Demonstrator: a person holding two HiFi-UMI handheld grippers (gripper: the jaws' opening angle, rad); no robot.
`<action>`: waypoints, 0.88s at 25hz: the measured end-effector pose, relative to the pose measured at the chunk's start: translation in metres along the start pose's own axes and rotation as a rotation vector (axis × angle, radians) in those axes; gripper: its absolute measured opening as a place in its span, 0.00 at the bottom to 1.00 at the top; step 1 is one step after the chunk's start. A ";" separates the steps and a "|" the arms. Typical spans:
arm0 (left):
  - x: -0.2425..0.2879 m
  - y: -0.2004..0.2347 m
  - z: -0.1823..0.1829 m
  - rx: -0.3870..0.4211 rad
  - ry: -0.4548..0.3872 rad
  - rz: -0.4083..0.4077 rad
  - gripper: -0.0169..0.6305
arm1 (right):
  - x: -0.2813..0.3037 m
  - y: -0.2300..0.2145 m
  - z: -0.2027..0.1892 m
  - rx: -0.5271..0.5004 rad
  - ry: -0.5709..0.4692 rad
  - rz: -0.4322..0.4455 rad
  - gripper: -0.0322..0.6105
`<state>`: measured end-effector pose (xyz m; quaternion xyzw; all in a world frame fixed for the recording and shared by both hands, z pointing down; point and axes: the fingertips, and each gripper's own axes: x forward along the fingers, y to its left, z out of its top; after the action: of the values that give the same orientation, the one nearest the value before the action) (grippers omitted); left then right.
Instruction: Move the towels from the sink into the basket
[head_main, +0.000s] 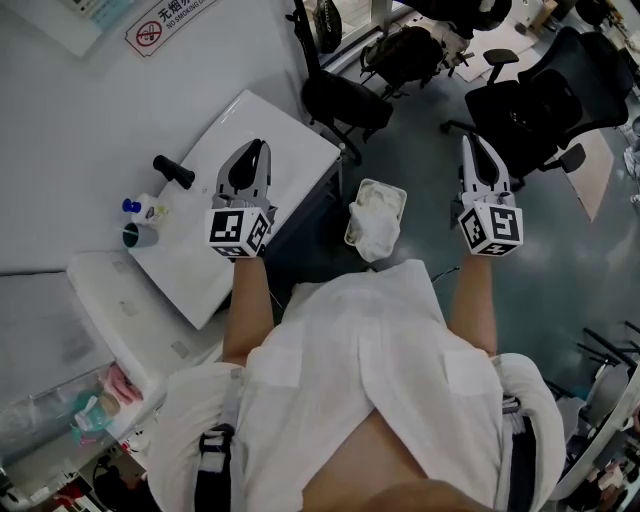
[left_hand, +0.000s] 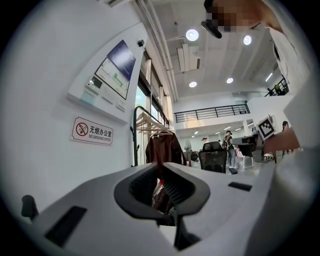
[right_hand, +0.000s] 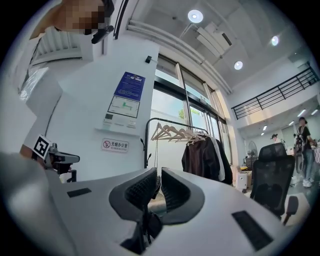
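Clenched and empty, both: left claw (head_main: 257, 150) with tips pressed together left of centre over the white sink (head_main: 290, 140), right claw (head_main: 470, 145) likewise closed on nothing at the right, above dark floor near the office chairs (head_main: 540, 100). Between them, in the middle of the frame, basket (head_main: 395, 190) on the floor with a white towel (head_main: 372, 232) heaped inside and spilling over its near rim. Probably mostly or wholly done: no towel showing on the sink top, only a black tap (head_main: 172, 171), a blue-capped bottle (head_main: 140, 208) and a cup (head_main: 134, 236) at its left edge, though no full look into the bowl.
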<state>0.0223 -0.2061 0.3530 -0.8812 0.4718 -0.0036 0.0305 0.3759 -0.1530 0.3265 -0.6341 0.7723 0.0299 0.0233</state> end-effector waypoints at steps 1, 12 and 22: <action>-0.001 0.002 0.001 -0.002 -0.002 0.004 0.08 | 0.000 0.000 0.001 -0.004 -0.001 0.001 0.12; -0.002 0.003 0.003 -0.001 -0.005 -0.003 0.08 | 0.005 0.005 0.004 -0.028 0.007 0.017 0.09; -0.004 0.004 0.005 0.009 -0.004 -0.004 0.08 | 0.008 0.010 0.006 -0.044 0.005 0.032 0.09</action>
<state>0.0175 -0.2047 0.3477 -0.8820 0.4700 -0.0041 0.0355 0.3646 -0.1588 0.3202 -0.6220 0.7816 0.0459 0.0070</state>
